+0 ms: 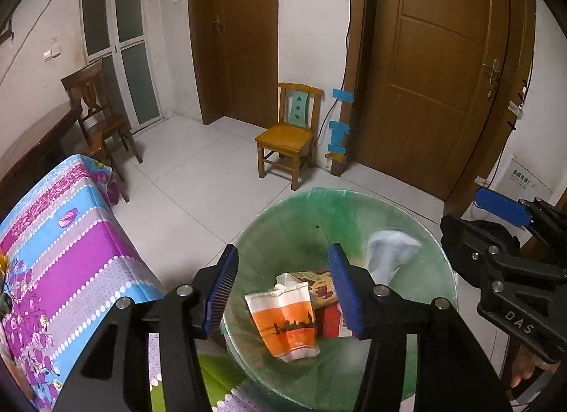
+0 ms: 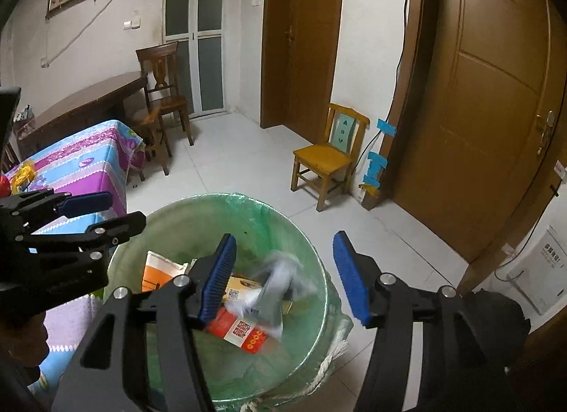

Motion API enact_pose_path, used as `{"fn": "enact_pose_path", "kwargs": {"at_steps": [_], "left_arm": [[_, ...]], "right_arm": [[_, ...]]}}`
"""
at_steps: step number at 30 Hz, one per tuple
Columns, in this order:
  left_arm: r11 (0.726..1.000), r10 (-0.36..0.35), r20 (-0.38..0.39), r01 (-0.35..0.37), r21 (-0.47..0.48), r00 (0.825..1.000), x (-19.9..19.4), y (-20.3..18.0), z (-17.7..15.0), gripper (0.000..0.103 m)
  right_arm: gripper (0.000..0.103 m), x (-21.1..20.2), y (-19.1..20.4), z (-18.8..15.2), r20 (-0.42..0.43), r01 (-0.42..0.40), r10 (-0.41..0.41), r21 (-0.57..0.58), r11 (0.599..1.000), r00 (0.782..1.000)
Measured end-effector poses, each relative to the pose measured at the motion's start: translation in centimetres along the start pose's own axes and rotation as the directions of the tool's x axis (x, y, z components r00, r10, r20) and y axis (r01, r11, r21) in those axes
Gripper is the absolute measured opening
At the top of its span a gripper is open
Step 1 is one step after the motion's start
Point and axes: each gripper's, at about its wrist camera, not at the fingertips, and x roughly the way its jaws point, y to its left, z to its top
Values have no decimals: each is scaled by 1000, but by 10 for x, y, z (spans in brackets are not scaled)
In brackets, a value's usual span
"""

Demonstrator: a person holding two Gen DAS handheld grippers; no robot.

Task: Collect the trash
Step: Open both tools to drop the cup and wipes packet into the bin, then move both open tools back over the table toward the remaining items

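Trash in green-lined bin [image 1: 290, 220], orange-white packet [image 1: 283, 320] below spread left fingers [image 1: 226, 284], blurred wrapper [image 2: 280, 284] below spread right fingers [image 2: 349, 277], nothing gripped

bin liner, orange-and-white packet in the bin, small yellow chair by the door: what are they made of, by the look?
Bin liner: thin translucent green plastic film, likely; it wrinkles and folds loosely over the rim.
Orange-and-white packet: probably printed plastic or coated paper; creased, with a crimped-looking top edge. Cannot tell which.
Small yellow chair: wood with a glossy yellowish varnish; the seat shows a sheen. The teal back panel looks painted.

Translucent plastic bin liner [image 1: 283, 220] (glossy)
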Motion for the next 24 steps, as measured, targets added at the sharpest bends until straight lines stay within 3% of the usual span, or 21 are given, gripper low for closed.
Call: {"fn": "enact_pose_path", "kwargs": {"at_steps": [16, 24], "left_arm": [[1000, -11, 8, 11, 7, 1000, -14, 0, -10, 55], [999, -31, 41, 32, -15, 999, -44, 9, -34, 57]], "right_arm": [[55, -9, 1, -4, 14, 19, -19, 19, 1000, 1000], [55, -33, 9, -9, 116, -14, 8, 46, 999, 993]]}}
